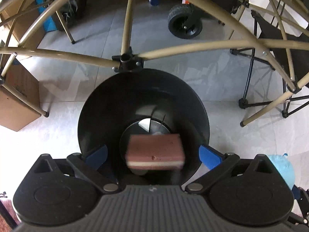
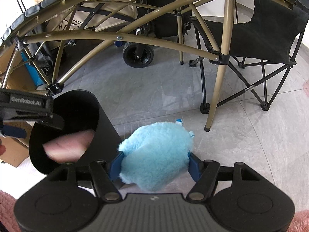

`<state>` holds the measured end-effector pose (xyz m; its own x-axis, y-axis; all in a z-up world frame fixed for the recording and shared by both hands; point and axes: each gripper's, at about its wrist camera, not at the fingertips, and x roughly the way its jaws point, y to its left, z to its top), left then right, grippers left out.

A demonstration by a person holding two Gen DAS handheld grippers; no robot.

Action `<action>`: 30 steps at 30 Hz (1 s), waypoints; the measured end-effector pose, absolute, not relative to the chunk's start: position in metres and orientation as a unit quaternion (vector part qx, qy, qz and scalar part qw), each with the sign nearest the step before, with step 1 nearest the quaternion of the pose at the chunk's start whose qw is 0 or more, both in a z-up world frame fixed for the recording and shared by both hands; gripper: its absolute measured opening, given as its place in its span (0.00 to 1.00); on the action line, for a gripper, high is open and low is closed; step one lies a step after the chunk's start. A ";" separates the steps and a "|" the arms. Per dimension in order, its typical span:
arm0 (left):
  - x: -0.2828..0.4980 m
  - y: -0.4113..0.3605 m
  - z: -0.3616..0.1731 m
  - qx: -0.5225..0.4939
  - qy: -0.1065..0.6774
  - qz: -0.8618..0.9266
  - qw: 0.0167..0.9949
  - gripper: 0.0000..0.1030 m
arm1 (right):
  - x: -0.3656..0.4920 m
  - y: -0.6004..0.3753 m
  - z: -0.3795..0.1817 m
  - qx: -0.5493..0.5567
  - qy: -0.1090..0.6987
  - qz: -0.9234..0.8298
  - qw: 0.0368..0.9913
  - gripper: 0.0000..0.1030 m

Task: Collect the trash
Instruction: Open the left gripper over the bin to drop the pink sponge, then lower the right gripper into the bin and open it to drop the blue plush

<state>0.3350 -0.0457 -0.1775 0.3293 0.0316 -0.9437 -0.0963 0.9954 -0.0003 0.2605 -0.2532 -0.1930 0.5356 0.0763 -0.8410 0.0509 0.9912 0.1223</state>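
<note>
The left tongs stand spread wide above the mouth of a black bin. A blurred reddish-brown sponge block with a pale stripe hangs between the blue pads, touching neither. A folding frame of tan tubes crosses the grey tiled floor beyond.

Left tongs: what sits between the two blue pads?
A blurred brown sponge, untouched by either pad, over the black bin, in the left wrist view.

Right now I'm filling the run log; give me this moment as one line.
left gripper: open, over black bin | brown block: blurred, falling into bin | right gripper: shut on blue fluffy item
</note>
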 end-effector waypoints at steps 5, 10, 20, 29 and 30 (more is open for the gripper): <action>0.334 -0.045 -0.176 -0.027 0.576 0.039 0.816 1.00 | 0.260 -0.252 -0.192 0.065 0.481 0.009 0.874 0.65; 0.331 -0.042 -0.175 -0.023 0.577 0.034 0.815 1.00 | 0.260 -0.249 -0.187 0.064 0.476 0.011 0.877 0.65; 0.318 -0.006 -0.162 -0.039 0.567 0.050 0.822 1.00 | 0.265 -0.222 -0.176 0.047 0.465 0.030 0.884 0.65; 0.306 0.034 -0.151 -0.060 0.556 0.069 0.826 1.00 | 0.270 -0.179 -0.165 0.023 0.455 0.063 0.888 0.65; 0.305 0.038 -0.149 -0.063 0.554 0.071 0.827 1.00 | 0.271 -0.174 -0.164 0.019 0.454 0.065 0.888 0.65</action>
